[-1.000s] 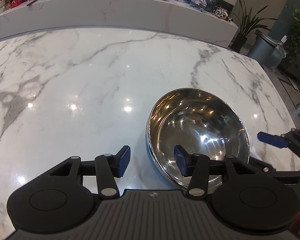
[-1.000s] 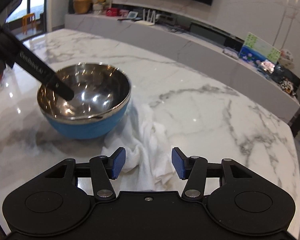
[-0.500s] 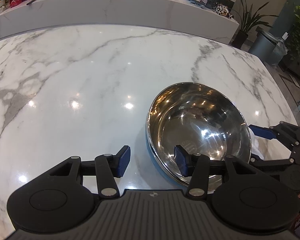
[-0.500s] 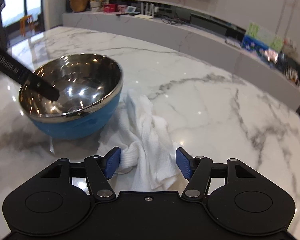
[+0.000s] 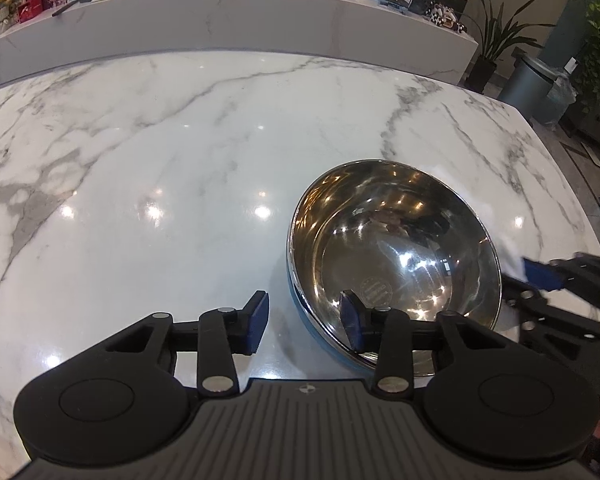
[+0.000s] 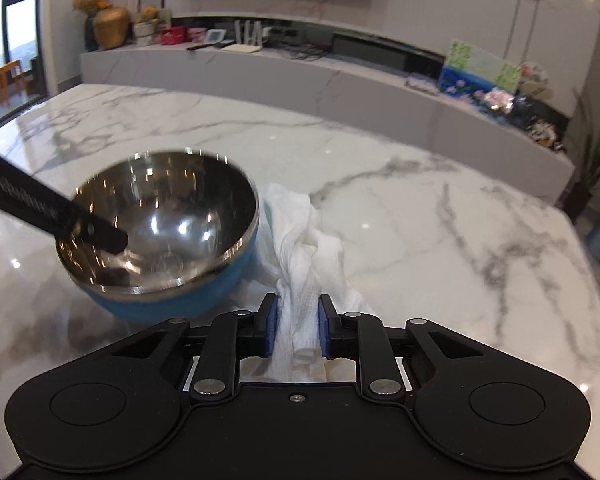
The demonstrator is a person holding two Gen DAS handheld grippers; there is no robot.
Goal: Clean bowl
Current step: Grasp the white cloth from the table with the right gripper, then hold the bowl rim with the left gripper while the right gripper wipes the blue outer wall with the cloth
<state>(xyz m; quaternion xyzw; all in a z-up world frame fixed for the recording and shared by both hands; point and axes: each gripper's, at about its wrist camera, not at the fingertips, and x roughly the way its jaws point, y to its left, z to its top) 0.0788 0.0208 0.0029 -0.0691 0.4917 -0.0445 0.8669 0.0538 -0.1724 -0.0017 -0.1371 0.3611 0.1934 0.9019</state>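
Near the marble counter's (image 5: 180, 152) right edge the steel-lined blue bowl (image 5: 396, 256) sits straddled at its rim by the just-narrowed left gripper (image 5: 305, 322) — not visibly pinched — while the right gripper (image 6: 297, 330), just closed, clamps the white cloth (image 6: 300, 248) — best lifted clear before wiping inside.

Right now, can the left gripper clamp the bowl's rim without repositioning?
Probably yes. The left gripper already straddles the near rim of the bowl, one finger inside, one outside; its jaws have just been closing, and nothing blocks them.
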